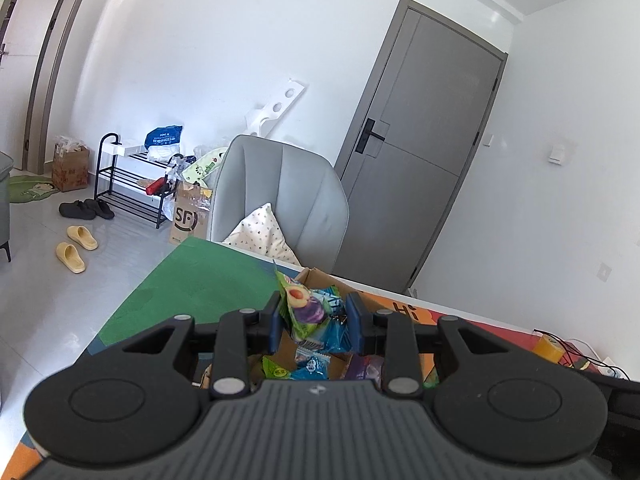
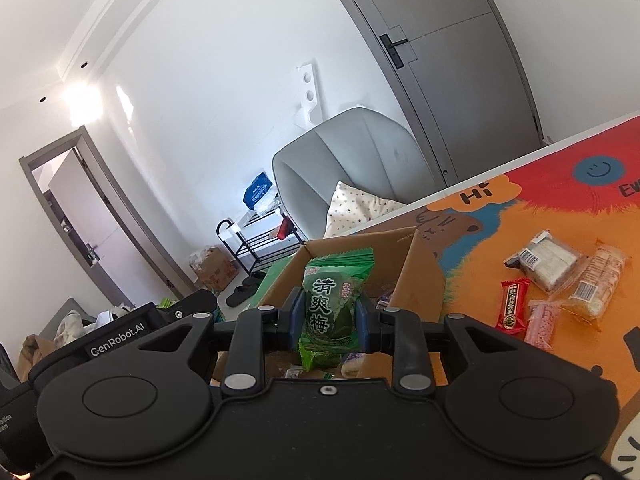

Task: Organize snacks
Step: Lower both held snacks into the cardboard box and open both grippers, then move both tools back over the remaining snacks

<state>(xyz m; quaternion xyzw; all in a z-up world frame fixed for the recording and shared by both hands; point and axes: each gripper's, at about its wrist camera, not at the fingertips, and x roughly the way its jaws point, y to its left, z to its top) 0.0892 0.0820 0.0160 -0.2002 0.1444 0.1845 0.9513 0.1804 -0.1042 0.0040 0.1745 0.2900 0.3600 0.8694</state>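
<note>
My left gripper (image 1: pixel 316 322) is shut on a small green and purple plum snack packet (image 1: pixel 301 308), held above an open cardboard box (image 1: pixel 316 278) that has several wrapped snacks inside. In the right wrist view my right gripper (image 2: pixel 329 314) is shut on a green plum candy packet (image 2: pixel 330 304) with black characters, over the same cardboard box (image 2: pixel 420 268). The left gripper's body shows at the left edge of that view.
On the colourful mat (image 2: pixel 560 208) right of the box lie a red bar (image 2: pixel 513 306), a pink packet (image 2: pixel 541 324), a clear cracker pack (image 2: pixel 598 282) and a white-wrapped pack (image 2: pixel 544 256). A grey armchair (image 1: pixel 280 196) with a cushion stands past the table edge. An orange tape roll (image 1: pixel 548 347) sits at the right.
</note>
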